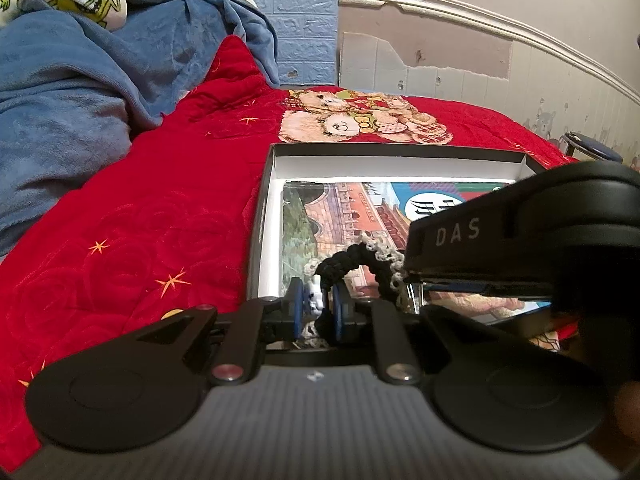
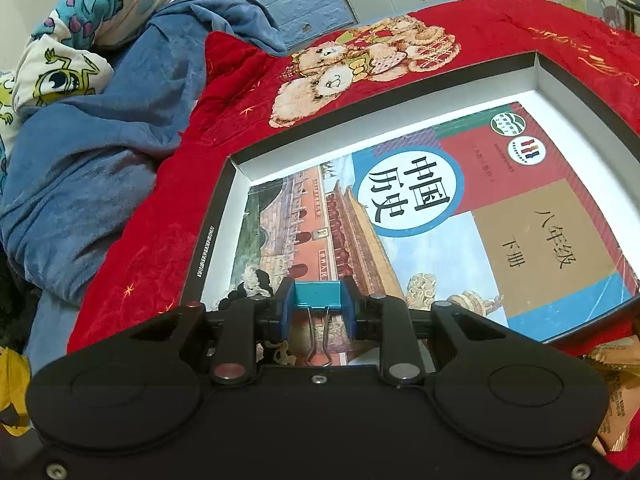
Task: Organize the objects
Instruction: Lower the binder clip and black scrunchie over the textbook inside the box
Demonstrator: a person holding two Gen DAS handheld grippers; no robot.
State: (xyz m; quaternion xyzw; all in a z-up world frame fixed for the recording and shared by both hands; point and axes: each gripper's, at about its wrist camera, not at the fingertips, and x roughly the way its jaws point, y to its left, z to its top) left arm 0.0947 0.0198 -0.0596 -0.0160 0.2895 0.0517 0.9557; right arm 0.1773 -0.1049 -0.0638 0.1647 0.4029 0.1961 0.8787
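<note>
Red bedspread [image 2: 160,216] covers the bed, carrying a shallow black box [image 2: 208,236] with a textbook [image 2: 500,232] inside. The right hand-held gripper [image 2: 317,312] clamps a teal binder clip [image 2: 317,294] over the box's near edge. The left hand-held gripper [image 1: 318,308] pinches a black-and-white lace hair tie [image 1: 372,258] above the box's near left corner.

The right hand-held gripper [image 2: 319,312] clamps a teal binder clip [image 2: 318,296] above the textbook [image 2: 460,216].

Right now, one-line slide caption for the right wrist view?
Right gripper holds a teal binder clip over a history textbook in the open box.
</note>
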